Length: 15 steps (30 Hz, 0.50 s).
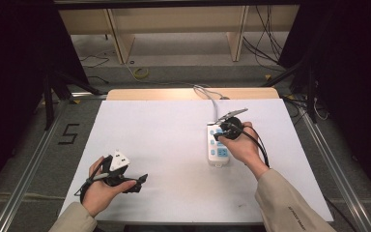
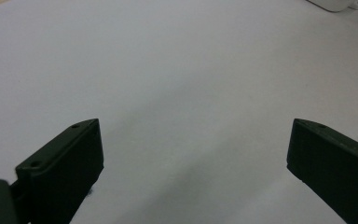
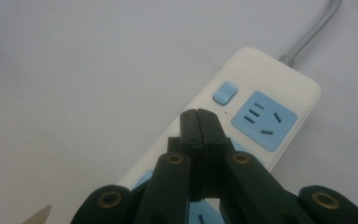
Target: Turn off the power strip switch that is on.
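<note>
A white power strip [image 1: 218,146] with light-blue sockets and a blue switch [image 3: 225,93] lies on the white table, its grey cord [image 1: 207,94] running to the far edge. My right gripper [image 1: 219,135] hovers over the strip's far end, jaws shut tight with nothing between them. In the right gripper view the closed tips [image 3: 199,122] sit just short of the switch, above the strip [image 3: 270,79]. My left gripper [image 1: 142,180] rests near the front left of the table, jaws wide open and empty [image 2: 193,149]. A corner of the strip [image 2: 338,3] shows far off in the left gripper view.
A white sheet [image 1: 174,140] covers the table, with a wooden edge [image 1: 188,93] at the back. Beyond it stand a wooden frame [image 1: 125,43] and loose cables [image 1: 263,46] on the floor. Metal rails [image 1: 26,164] run along both sides.
</note>
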Tool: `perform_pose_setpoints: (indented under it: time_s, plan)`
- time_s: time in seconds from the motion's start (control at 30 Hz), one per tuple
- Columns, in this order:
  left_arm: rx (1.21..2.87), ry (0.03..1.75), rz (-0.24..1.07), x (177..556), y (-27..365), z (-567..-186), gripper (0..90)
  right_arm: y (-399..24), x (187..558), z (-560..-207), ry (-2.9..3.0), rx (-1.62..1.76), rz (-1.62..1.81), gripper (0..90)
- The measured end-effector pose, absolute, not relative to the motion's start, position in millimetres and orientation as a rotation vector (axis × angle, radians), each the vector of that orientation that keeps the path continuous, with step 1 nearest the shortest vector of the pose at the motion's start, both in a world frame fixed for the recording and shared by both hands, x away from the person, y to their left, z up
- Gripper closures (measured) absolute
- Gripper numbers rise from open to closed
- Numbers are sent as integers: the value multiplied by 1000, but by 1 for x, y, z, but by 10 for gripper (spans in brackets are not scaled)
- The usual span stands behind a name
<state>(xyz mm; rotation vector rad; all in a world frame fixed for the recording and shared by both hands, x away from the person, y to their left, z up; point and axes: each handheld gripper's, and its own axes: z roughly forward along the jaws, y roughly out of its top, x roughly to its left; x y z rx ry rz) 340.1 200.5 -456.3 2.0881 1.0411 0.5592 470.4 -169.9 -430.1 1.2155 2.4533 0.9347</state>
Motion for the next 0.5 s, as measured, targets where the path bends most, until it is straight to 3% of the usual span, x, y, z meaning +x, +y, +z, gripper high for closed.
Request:
perform_pose_setpoints:
  time_s: [0.5]
  plan:
    - [2088, 1041, 556, 340, 200, -456, 32, -160, 482, -430, 2492, 1229, 873, 900]
